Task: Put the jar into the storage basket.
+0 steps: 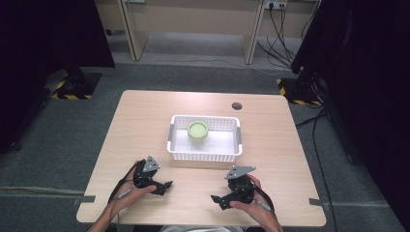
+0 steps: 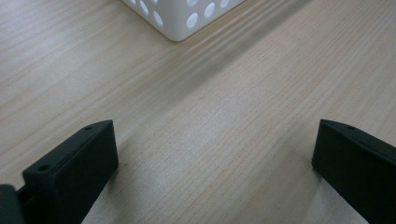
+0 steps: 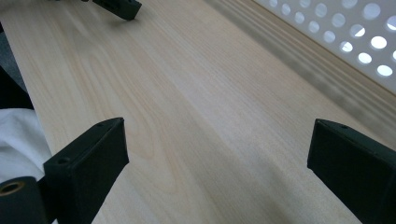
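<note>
A light wooden table (image 1: 145, 121) with a round grey cable hole (image 1: 236, 106) — on grey carpet floor (image 1: 48, 140), black-and-yellow striped stand bases (image 1: 72, 89) behind it.

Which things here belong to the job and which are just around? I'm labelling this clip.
Job:
- white perforated basket
- green lidded cup inside it
- left gripper, open, resting on the table
- right gripper, open, resting on the table

Just around:
- wooden table
- cable hole in its top
- floor cables

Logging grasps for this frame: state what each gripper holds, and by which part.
Nothing is held. The left gripper and the right gripper both rest open over bare table, short of the white basket with the green cup.
</note>
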The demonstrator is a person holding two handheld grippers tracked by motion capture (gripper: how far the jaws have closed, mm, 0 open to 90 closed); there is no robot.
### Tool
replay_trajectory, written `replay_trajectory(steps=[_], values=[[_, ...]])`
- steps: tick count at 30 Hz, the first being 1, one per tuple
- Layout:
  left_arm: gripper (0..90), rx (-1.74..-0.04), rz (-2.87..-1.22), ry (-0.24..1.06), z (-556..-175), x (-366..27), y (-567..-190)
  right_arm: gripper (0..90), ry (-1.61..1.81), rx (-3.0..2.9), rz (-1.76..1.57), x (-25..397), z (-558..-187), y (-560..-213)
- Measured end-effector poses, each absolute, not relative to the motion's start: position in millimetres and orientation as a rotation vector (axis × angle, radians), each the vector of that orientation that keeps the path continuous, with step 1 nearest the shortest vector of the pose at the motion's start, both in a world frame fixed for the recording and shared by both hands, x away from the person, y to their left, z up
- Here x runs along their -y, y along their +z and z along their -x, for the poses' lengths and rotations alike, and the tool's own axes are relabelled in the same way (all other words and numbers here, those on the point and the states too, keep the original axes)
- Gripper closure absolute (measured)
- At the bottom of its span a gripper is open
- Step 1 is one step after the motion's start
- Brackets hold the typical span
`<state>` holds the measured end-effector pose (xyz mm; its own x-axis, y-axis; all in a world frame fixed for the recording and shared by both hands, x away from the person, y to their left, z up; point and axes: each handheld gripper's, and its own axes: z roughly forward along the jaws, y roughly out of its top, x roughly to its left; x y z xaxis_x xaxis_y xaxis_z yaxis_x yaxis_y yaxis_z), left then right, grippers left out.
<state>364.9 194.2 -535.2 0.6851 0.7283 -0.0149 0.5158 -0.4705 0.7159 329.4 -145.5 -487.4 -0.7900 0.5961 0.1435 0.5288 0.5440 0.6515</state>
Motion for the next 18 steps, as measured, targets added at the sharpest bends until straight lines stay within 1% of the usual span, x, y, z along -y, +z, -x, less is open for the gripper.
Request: replay_trajectory(steps=[18], values=[[0.0,-0.95,-2.178,0.382,-364.9,-194.2,-535.2,5.4,1.088,-2.661,-1.002,157.3,-316.6,-491.7]])
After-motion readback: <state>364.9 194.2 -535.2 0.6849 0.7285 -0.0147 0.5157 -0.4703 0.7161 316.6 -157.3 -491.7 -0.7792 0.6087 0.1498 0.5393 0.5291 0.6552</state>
